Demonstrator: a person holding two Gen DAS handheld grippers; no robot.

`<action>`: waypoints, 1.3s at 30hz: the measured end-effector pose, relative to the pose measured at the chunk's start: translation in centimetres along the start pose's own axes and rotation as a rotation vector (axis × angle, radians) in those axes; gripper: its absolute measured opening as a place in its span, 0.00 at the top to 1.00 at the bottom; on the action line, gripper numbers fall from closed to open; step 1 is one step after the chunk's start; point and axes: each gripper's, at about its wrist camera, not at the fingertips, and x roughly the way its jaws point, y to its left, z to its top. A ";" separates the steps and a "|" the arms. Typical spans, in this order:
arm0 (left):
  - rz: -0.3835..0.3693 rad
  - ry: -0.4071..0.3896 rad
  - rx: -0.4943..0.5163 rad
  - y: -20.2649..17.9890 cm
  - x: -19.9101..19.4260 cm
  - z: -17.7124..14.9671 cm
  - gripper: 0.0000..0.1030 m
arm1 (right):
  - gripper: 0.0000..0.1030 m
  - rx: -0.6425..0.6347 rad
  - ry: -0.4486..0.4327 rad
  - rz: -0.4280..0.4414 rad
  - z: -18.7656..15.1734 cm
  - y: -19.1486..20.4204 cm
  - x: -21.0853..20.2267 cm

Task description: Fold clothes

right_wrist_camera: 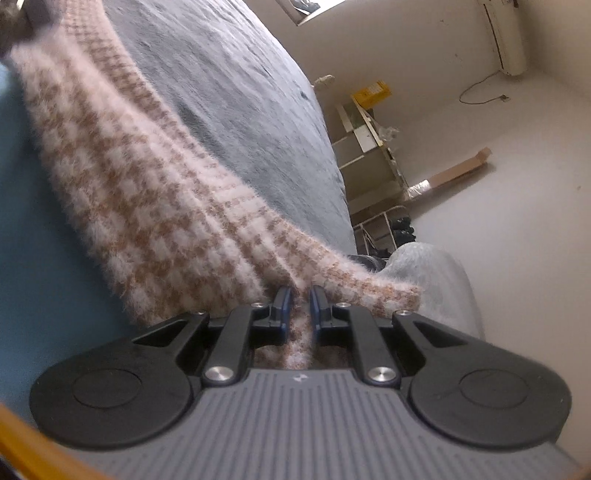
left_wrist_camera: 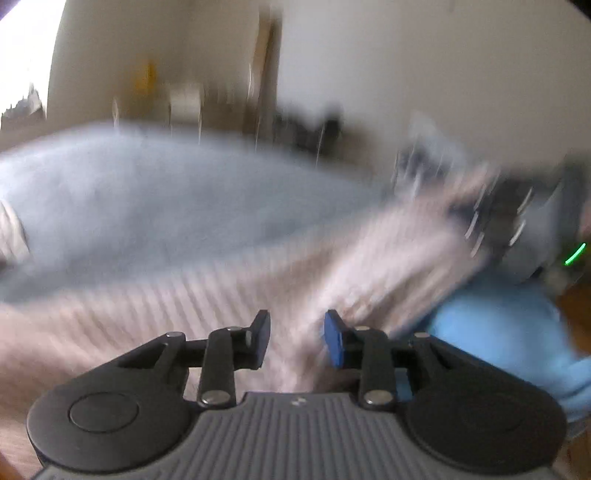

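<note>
Right tool [right_wrist_camera: 298, 295] was clenched on the fuzzy houndstooth sweater [right_wrist_camera: 147, 177], stretched above the grey bed [right_wrist_camera: 240, 92]. Left tool [left_wrist_camera: 297, 341] sat released, apparently gripping nothing, though blur made that uncertain. Best move: regrip an edge left-side, keep tension even, lay flat.

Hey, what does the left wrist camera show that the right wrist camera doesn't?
Only the left wrist view, which is blurred, shows the left tool open with nothing clearly pinched, the other tool seen from outside, and a bright window. Only the right wrist view shows the right tool shut on the houndstooth knit garment, plus shelves and a wall air conditioner. Both show the garment and the grey bedspread.
</note>
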 end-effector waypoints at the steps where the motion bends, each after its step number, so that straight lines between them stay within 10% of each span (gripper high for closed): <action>1: 0.028 -0.003 0.049 -0.5 0.9 0.2 0.63 | 0.91 0.001 0.006 -0.003 0.2 0.1 -0.2; 4: 0.068 -0.043 0.112 -1.1 1.4 1.2 0.59 | 0.82 0.005 0.012 -0.011 0.5 0.3 -1.8; 8: -0.047 -0.149 -0.111 2.6 -1.4 2.6 0.58 | 0.39 0.035 -0.049 -0.029 -0.1 0.1 -5.8; 11: -0.041 -0.232 -0.236 3.8 -4.8 2.4 0.57 | 0.39 0.109 -0.096 0.014 -0.4 -0.9 -8.6; 16: 0.080 -0.001 -0.045 2.1 0.8 0.8 0.57 | 0.39 0.480 -0.127 0.353 -1.3 -3.5 -11.3; 22: 0.185 0.012 -0.027 1.3 3.9 4.0 0.42 | 0.38 0.675 -0.207 0.586 -2.3 -0.9 -18.4; 27: 0.117 -0.113 -0.255 2.1 -6.9 1.7 0.42 | 0.34 0.644 -0.244 0.702 -3.3 3.0 -24.6; 33: 0.005 -0.254 -0.324 -2.1 -24.7 -9.3 0.25 | 0.33 0.586 -0.290 0.844 -2.2 8.1 -28.0; 39: 0.209 -0.234 -0.379 -6.3 -33.4 -21.6 0.25 | 0.27 0.615 -0.083 0.888 -0.9 14.3 -25.7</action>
